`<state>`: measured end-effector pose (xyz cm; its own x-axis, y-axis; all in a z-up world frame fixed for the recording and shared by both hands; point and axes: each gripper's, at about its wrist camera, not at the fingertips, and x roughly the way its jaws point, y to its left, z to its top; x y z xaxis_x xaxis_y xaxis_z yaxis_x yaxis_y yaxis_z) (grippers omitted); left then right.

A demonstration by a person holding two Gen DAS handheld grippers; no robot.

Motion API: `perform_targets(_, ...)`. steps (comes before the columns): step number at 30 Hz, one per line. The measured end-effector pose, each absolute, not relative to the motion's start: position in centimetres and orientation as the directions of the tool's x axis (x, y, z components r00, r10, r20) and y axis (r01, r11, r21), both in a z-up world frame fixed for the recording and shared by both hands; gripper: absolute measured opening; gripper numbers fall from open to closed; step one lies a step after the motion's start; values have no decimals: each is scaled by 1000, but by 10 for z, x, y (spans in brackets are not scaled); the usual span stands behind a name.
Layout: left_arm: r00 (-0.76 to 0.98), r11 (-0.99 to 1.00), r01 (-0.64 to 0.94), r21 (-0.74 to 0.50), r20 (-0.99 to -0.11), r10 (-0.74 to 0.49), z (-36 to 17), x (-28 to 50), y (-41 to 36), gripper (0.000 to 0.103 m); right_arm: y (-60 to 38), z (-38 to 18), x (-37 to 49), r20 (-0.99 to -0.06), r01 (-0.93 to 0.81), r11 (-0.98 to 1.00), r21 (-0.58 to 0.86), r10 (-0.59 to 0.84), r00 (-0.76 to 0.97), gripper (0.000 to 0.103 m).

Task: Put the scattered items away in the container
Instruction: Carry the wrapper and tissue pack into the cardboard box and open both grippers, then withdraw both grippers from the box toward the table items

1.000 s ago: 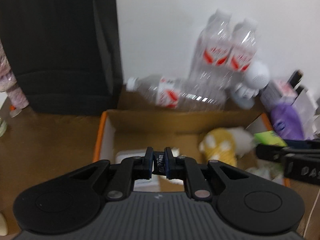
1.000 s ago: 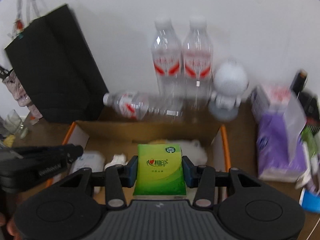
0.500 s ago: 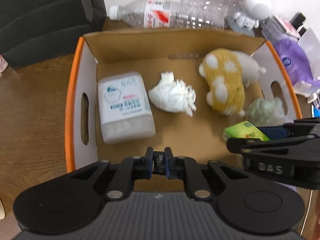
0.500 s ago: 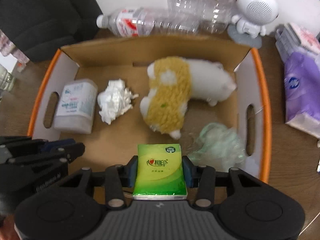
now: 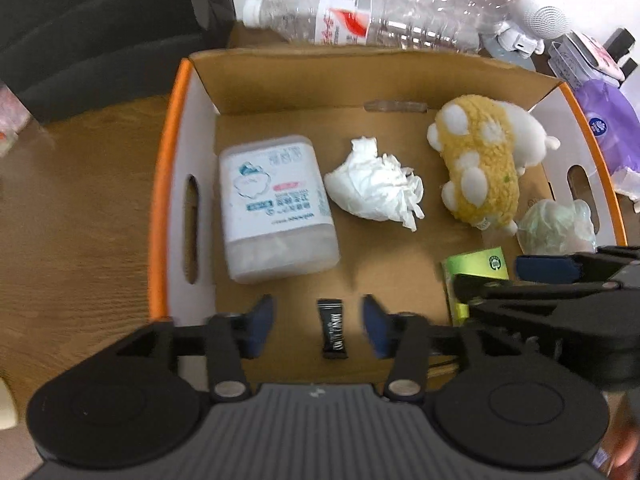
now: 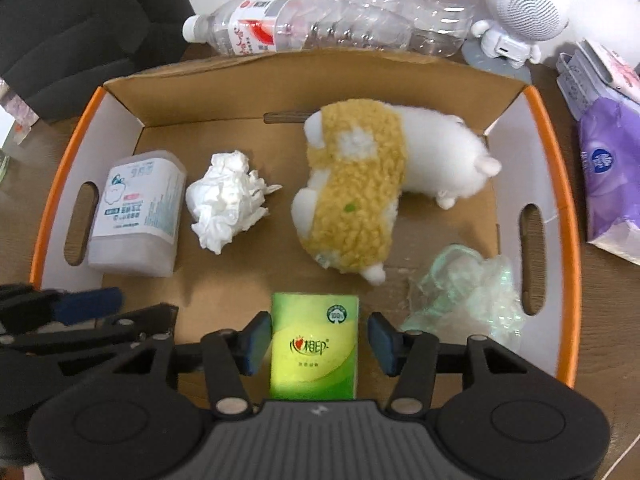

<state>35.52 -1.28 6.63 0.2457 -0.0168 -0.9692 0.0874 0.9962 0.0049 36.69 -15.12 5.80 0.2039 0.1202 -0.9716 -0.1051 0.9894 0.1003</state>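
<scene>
An orange-rimmed cardboard box [image 5: 168, 184] [image 6: 52, 208] holds a wipes pack [image 5: 274, 208] [image 6: 136, 216], a crumpled white tissue [image 5: 376, 188] [image 6: 228, 200], a yellow-and-white plush toy [image 5: 484, 164] [image 6: 360, 196] and a pale green plastic wad [image 5: 556, 224] [image 6: 464, 292]. My left gripper [image 5: 318, 330] is open; a small black candy wrapper [image 5: 333, 334] lies free between its fingers over the box floor. My right gripper [image 6: 318, 346] is open; the green tissue pack [image 6: 314, 346] [image 5: 474, 272] sits loose between its fingers at the box's near side.
Water bottles [image 6: 288, 24] lie and stand behind the box, beside a white robot-shaped speaker [image 6: 516, 20]. A purple tissue pack [image 6: 612, 176] sits right of the box. A black bag [image 5: 100, 28] stands at the back left on the wooden table [image 5: 72, 220].
Both grippers tilted down over the box, then opened. The left let go of the black candy wrapper, the right let go of the green tissue pack.
</scene>
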Motion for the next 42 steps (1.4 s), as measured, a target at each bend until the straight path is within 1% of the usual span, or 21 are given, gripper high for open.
perform_targets(1,262,996,88,14,-965,-9,71,353,-12,81,-155,64,365,-971,-104,989,102,122,208,53)
perform_targets(2,276,996,85,14,-961,-10,76,350,-11,85,-162,68,363,-969,-96,990,107,125,212,57)
perform_targets(5,295,997,75,6,-955,-16,92,341,-9,87,-180,84,355,-965,-69,991,116,129,229,59)
perform_targets(8,330,998,70,4,-944,-19,116,329,-10,93,-190,104,342,-957,-59,991,121,132,260,59)
perform_targets(9,347,998,68,0,-938,-23,125,323,-11,100,-191,112,337,-953,-59,991,123,135,272,60)
perform_targets(10,374,998,68,-4,-927,-29,135,317,-12,103,-194,122,331,-948,-59,991,123,135,287,61)
perform_targets(12,409,997,81,4,-912,-30,150,304,-15,103,-196,138,321,-938,-61,991,118,131,321,68)
perform_targets(15,434,996,90,12,-900,-28,169,284,-21,103,-199,155,305,-923,-73,991,113,132,361,74)
perform_targets(20,483,996,87,9,-875,-35,195,253,-25,103,-207,184,275,-895,-74,988,132,151,421,79)
perform_targets(24,526,997,77,-3,-849,-43,216,229,-23,103,-207,206,249,-869,-95,986,139,167,467,80)
perform_targets(28,585,996,84,-37,-807,-79,232,202,-20,103,-207,222,223,-837,-104,985,141,174,519,82)
perform_targets(30,617,995,89,-34,-783,-82,237,190,-19,103,-206,226,211,-816,-107,984,140,176,551,84)
perform_targets(36,727,998,54,13,-686,-31,242,153,-19,103,-208,232,174,-745,-122,983,139,185,641,86)
perform_targets(39,817,1000,8,2,-577,-6,239,124,-18,103,-212,232,155,-701,-131,979,156,203,683,88)
perform_targets(42,871,999,-1,41,-491,21,230,98,-23,103,-216,226,133,-637,-136,978,158,206,743,90)
